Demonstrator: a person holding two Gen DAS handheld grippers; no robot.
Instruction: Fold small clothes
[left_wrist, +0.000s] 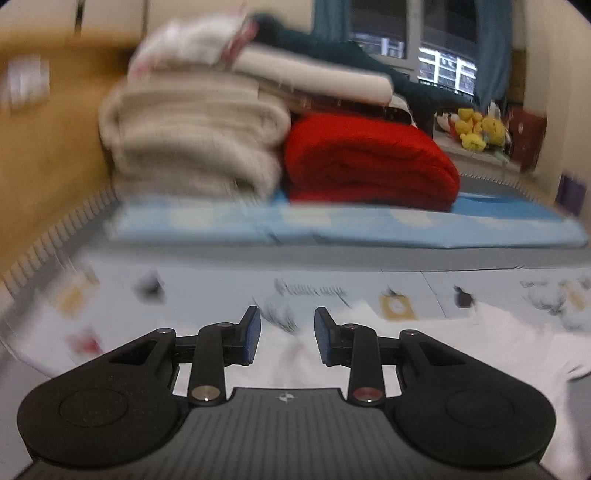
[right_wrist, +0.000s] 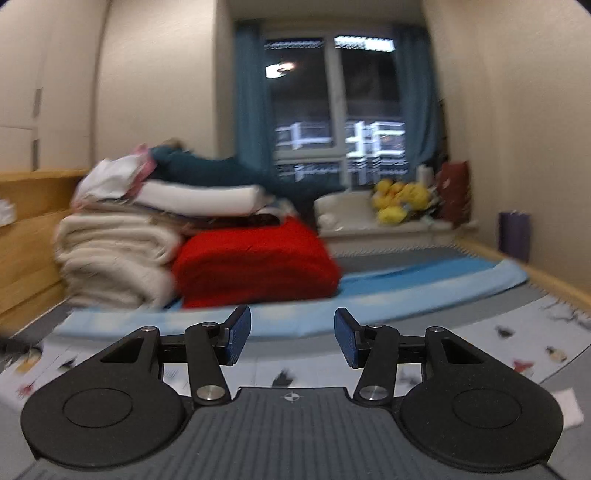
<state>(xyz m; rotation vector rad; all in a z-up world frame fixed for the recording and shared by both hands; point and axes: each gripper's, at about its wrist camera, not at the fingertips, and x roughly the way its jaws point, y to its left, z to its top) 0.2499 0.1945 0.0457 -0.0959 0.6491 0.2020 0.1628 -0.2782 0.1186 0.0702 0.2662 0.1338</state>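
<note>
A white garment (left_wrist: 491, 339) lies spread on the printed play mat (left_wrist: 207, 291), below and to the right of my left gripper (left_wrist: 287, 338). That gripper hovers above the cloth, blue pads apart, with nothing between them. In the right wrist view my right gripper (right_wrist: 291, 338) points nearly level across the room, jaws wider apart and empty. A small white piece of cloth (right_wrist: 569, 410) shows at the lower right edge there. The rest of the garment is hidden in that view.
Behind the play mat lies a light blue mat (right_wrist: 424, 284) carrying a folded red blanket (right_wrist: 255, 262) and a stack of beige blankets (right_wrist: 110, 258) topped with pillows. A wooden panel (left_wrist: 48, 155) stands at left. Yellow plush toys (right_wrist: 402, 201) sit under the curtained window (right_wrist: 336, 110).
</note>
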